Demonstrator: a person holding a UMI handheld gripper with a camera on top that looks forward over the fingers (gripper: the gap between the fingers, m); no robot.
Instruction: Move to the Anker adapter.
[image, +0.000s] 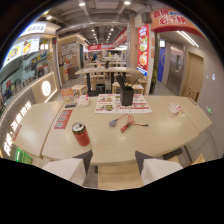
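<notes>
A long pale wooden table (125, 135) is stretching across the space just ahead of the tongs, with a row of similar tables and stools standing beyond it down a restaurant hall. On the far side of the table, printed paper menu mats (116, 103) are lying flat, and a black square holder of dark chopsticks (126, 94) is standing upright on them. Closer in, a red drink can with a silver top (80, 133) is standing upright just ahead of the left finger, near the table's front edge. Ahead of the gap between the fingers, toward mid-table, a small grey adapter (114, 121) is lying with a red coiled cable (128, 122) touching it and trailing off to its right; whether it carries the Anker name I cannot tell. A red flat card (63, 119) is lying beyond the can. The 2-finger white gripper (114, 160) is hanging wide open short of the table edge, its fingers well apart and gripping nothing.
</notes>
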